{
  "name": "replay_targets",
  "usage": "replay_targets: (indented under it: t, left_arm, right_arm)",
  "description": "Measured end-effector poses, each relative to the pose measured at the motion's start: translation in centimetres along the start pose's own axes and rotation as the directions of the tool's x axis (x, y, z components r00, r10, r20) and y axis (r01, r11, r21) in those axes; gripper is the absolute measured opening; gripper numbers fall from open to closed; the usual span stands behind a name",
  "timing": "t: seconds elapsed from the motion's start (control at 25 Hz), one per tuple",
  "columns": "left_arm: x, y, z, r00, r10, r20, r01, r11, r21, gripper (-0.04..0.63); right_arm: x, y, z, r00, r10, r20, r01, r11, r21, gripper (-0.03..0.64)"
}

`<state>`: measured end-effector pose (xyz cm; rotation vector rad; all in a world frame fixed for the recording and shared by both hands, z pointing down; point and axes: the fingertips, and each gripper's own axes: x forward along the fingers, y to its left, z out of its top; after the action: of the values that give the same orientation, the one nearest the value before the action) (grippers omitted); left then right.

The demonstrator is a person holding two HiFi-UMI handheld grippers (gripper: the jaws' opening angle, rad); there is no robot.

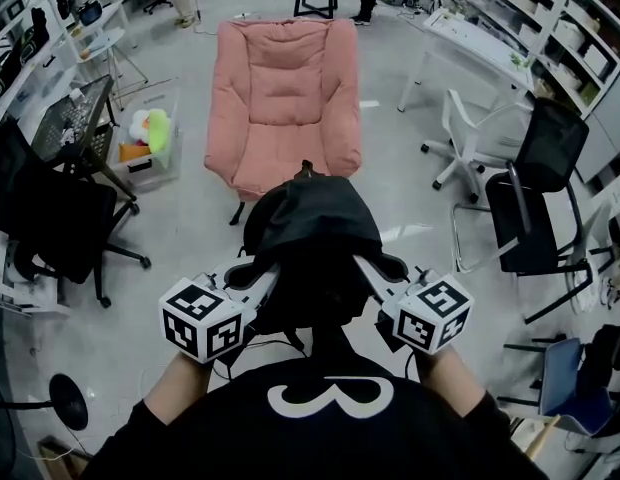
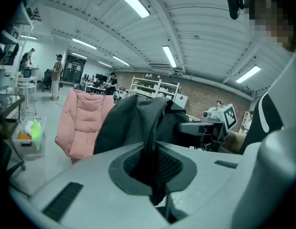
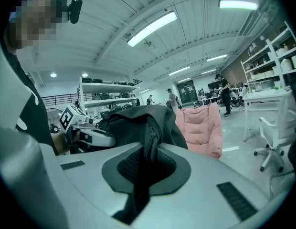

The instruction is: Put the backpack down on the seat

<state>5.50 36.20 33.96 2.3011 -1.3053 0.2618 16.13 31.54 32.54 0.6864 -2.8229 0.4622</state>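
Note:
A black backpack (image 1: 310, 233) hangs in the air between my two grippers, in front of the person's chest. My left gripper (image 1: 265, 280) is shut on its left strap (image 2: 152, 151), and my right gripper (image 1: 375, 273) is shut on its right strap (image 3: 147, 151). The pink padded seat (image 1: 285, 103) stands on the floor just beyond the backpack, its cushion bare. In the left gripper view the backpack (image 2: 133, 123) partly hides the seat (image 2: 81, 123); in the right gripper view the seat (image 3: 200, 128) shows behind the bag (image 3: 138, 120).
A black office chair (image 1: 50, 218) stands at the left and a clear bin of toys (image 1: 145, 143) beside the seat. A white chair (image 1: 470, 138), a black chair (image 1: 535, 198) and a white table (image 1: 470, 43) are at the right. People stand far back.

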Motion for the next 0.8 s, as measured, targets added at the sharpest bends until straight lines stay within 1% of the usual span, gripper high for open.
replay_targets:
  t: [0.24, 0.6, 0.68, 0.8]
  left_arm:
    - [5.6, 4.3, 2.5, 1.0, 0.024, -0.01, -0.024, 0.999, -0.041, 0.012]
    - [15.3, 12.2, 6.9, 0.995, 0.089, -0.043, -0.093, 0.989, -0.116, 0.011]
    - [17.0, 13.6, 7.8, 0.993, 0.103, -0.05, -0.108, 0.986, -0.125, 0.012]
    - [19.2, 15.2, 9.3, 0.991, 0.126, -0.054, -0.132, 0.984, -0.119, 0.011]
  right_arm:
    - [4.4, -6.5, 1.4, 0.999, 0.038, -0.019, -0.038, 0.999, 0.03, 0.015]
    - [12.5, -17.3, 4.1, 0.992, 0.108, -0.072, -0.104, 0.993, 0.064, 0.015]
    - [13.9, -19.3, 4.7, 0.99, 0.123, -0.075, -0.118, 0.991, 0.07, 0.015]
    - [15.6, -21.8, 5.7, 0.987, 0.141, -0.07, -0.136, 0.988, 0.077, 0.015]
